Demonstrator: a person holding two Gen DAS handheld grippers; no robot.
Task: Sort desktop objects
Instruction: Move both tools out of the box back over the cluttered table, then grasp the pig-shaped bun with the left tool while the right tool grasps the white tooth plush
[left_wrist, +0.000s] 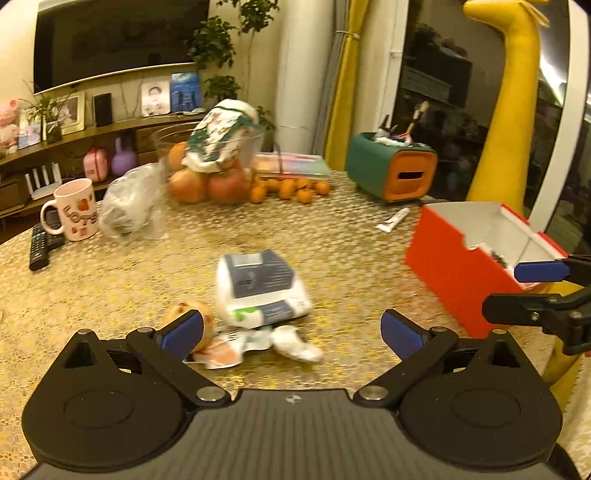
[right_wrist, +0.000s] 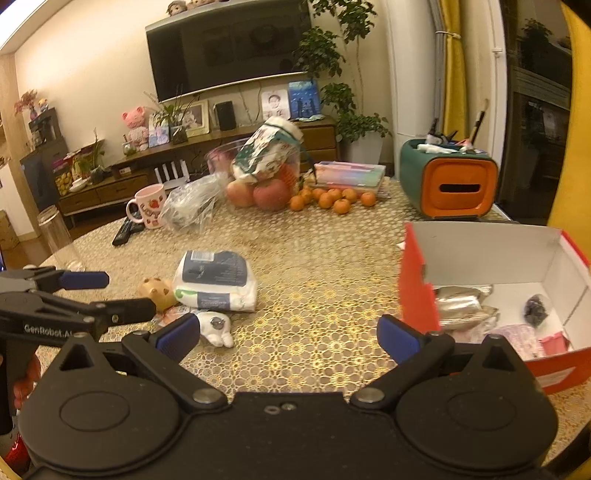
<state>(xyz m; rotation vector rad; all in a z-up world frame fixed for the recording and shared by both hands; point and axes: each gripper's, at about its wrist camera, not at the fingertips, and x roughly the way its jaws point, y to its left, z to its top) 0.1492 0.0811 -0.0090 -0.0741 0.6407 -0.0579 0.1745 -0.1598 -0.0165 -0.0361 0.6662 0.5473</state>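
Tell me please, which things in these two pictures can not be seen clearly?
- Flat packet: left wrist view, blurred and half behind the left gripper finger.
- Box contents: left wrist view, hidden by its red wall.
- Dark lump in the box: right wrist view, too small to identify.
- Pack print: both views, too blurred to read.

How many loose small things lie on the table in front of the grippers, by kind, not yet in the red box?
Wipes pack: 1
Round tan toy: 1
White figure toy: 1
Flat orange-and-white packet: 1
Small tube, farther off behind the red box: 1
Total: 5
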